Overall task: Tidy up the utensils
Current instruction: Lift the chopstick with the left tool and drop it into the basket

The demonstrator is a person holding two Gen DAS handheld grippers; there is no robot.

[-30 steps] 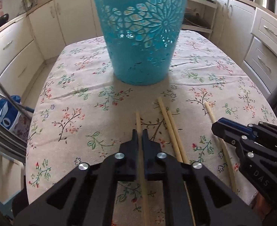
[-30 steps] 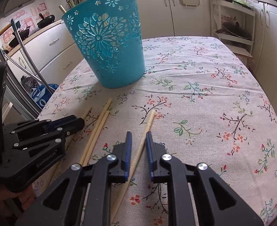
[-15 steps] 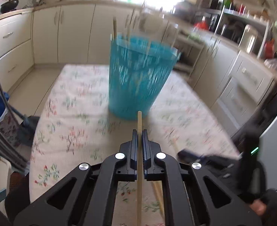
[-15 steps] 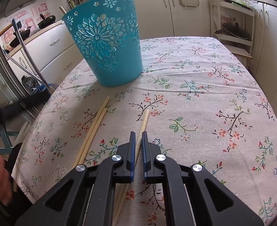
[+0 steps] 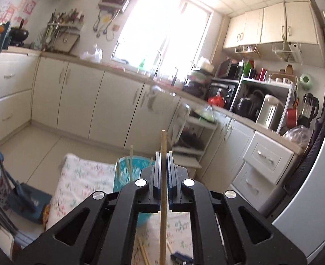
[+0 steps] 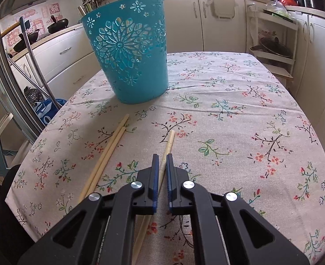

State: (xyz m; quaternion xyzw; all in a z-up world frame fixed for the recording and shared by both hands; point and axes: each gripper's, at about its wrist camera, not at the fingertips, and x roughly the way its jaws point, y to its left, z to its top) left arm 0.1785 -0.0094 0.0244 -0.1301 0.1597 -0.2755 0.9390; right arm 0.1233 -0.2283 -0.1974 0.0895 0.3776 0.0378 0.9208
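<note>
My left gripper [image 5: 163,154] is shut on a wooden chopstick [image 5: 162,198] and hangs high above the table; the stick's tip rises past the pads. Below it the teal cut-out basket [image 5: 127,172] stands with a few chopsticks upright inside. In the right wrist view the teal basket [image 6: 129,50] stands at the table's far left. My right gripper [image 6: 161,158] is shut on a pale chopstick [image 6: 168,142] lying on the floral tablecloth [image 6: 239,114]. Two more chopsticks [image 6: 109,152] lie side by side to its left.
Kitchen cabinets [image 5: 78,97] and a counter crowded with appliances [image 5: 251,103] ring the table. A white shelf rack [image 6: 273,44] stands beyond the table's far right corner. A metal-framed chair [image 6: 5,114] and a blue bag [image 6: 48,108] sit off the left edge.
My left gripper has lifted its chopstick off the table and risen high, tilting up toward level. The right gripper's jaws have closed onto the pale chopstick and stayed in place.
</note>
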